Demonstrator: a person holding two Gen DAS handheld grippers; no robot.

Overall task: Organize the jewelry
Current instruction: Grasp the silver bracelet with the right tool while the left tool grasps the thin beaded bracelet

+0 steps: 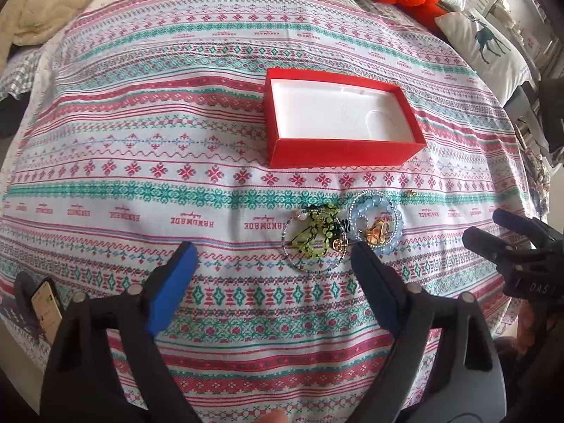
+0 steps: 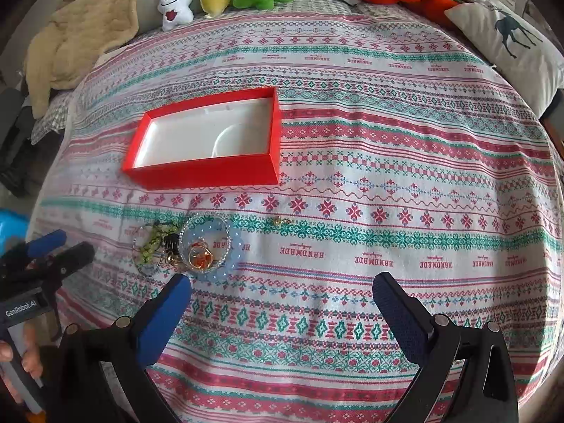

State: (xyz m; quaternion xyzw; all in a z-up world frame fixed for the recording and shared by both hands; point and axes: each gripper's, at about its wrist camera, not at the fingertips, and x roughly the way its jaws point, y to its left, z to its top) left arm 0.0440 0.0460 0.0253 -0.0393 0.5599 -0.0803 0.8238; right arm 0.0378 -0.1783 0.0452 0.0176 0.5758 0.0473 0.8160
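**Desk:** Where did the jewelry lie when the shutter fell?

**Photographer:** In a small heap (image 1: pixel 338 232) on the patterned bedspread (image 1: pixel 141 141), near the person and just short of the open red box (image 1: pixel 338 116), which stood farther off with its white lining showing and only faint outlines inside. A green beaded piece (image 1: pixel 317 229) sat on the heap's left, a pale blue bead bracelet (image 1: pixel 375 222) on its right, ringing some small gold bits. One tiny gold piece (image 2: pixel 282 221) lay apart, to the right.

**Desk:** And the grippers?

**Photographer:** Both stood released, pads spread and gripping nothing. The left gripper (image 1: pixel 273 257) hovered nearer: the heap lay just ahead of it and toward its right-hand finger (image 1: pixel 370 271), whose tip overlapped the blue bracelet in the left wrist view; contact could not be told. The right gripper (image 2: pixel 282 292) had the heap off to the left of its left-hand finger (image 2: pixel 169 306), outside the gap.

**Desk:** Long axis?

**Photographer:** The heap ran left to right, roughly across the left gripper's opening. My read: the left hand was better placed, needing a short reach forward and rightward.
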